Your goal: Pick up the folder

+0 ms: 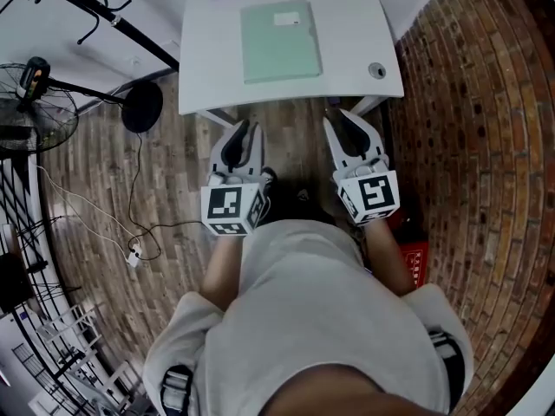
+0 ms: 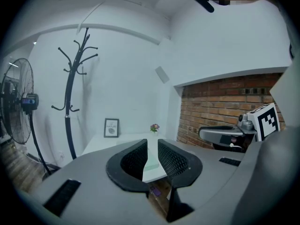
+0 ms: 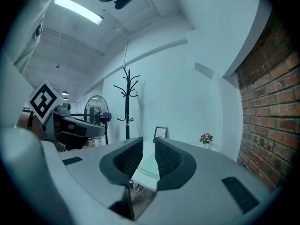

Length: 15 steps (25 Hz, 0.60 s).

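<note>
Approach step in hand. I hold the left gripper [image 1: 246, 130] and the right gripper [image 1: 345, 121] short of the table [image 1: 208, 76], jaws a narrow slit apart, both empty. The green folder [image 1: 279, 42] lies flat mid-table, untouched. Next, I judge: reach forward, widen the jaws, take its near edge.

We find the head view bright and evenly lit from above, the white desk [image 1: 208, 68] nearly glaring, shadows soft, and the courses of the brick wall [image 1: 486, 146] bowing hard toward the rim. Both gripper views carry a cool bluish cast, black vignetted corners and strong fisheye bending, with the nearest foreground slightly soft. In the right gripper view a ceiling light strip [image 3: 78, 10] glows overexposed.
</note>
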Available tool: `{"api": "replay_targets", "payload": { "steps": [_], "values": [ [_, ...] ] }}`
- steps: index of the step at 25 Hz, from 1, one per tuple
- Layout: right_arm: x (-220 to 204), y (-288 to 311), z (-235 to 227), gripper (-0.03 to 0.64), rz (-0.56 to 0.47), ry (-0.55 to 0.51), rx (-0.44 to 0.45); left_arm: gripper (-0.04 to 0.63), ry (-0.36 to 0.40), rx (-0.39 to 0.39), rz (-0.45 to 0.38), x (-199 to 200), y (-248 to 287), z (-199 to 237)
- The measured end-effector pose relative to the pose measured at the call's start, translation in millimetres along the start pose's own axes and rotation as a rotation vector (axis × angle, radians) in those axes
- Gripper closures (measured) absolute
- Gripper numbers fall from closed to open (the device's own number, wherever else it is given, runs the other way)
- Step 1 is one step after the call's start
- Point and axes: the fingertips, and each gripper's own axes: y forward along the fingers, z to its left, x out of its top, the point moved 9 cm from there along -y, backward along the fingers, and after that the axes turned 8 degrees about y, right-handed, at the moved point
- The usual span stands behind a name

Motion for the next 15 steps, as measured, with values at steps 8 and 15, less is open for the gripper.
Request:
{"api": "replay_targets", "payload": {
  "steps": [8, 15],
  "values": [
    [-2.7, 24.1, -19.3, 0.537, 0.019, 0.003, -0.007, 0.532, -0.012, -0.012, 0.009, -2.3, 34.0, 10.6],
    [1.6, 62.3, -33.5, 0.537, 0.021, -0.002, -0.012, 0.532, -0.015, -0.027, 0.02, 0.8, 70.5, 35.8]
  ]
}}
